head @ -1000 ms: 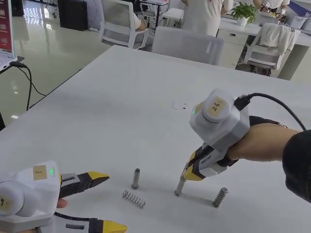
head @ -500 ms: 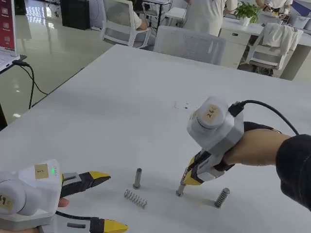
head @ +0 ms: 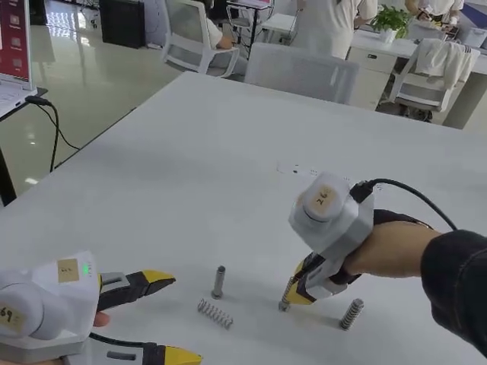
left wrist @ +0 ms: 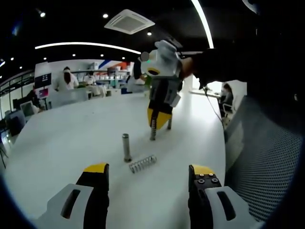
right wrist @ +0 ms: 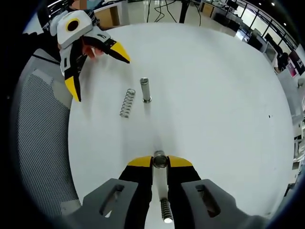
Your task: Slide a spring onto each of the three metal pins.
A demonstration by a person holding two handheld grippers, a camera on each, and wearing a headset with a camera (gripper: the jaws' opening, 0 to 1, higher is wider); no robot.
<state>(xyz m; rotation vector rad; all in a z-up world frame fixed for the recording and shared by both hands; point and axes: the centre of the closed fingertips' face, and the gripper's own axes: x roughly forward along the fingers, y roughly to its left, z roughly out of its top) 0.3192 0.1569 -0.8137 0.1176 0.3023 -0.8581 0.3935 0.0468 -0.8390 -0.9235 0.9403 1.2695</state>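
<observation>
white desk (head: 190, 175) carries it all: right hand-held gripper (head: 293, 293) has its yellow tips pinched on a steel coil spring (left wrist: 153, 131) sitting over the middle metal pin (head: 283, 304), while the left hand-held gripper (left wrist: 149, 169) has its jaws wide apart and empty. bare grey metal pin (head: 219, 281) stands upright to the left, and the far-right pin (head: 351, 313) is already sleeved in a spring. loose silver coil spring (head: 214, 312) lies flat just beside the bare pin.

Setting: open-plan office. Large white surface (head: 190, 152), office chairs (head: 300, 72) alongside, more desks (head: 369, 61) behind with a potted plant (head: 392, 17). Laptop (head: 14, 46) at left, glossy floor (head: 84, 84). Ceiling air-conditioning cassette (left wrist: 129, 21) and strip lights (left wrist: 86, 45) overhead.
</observation>
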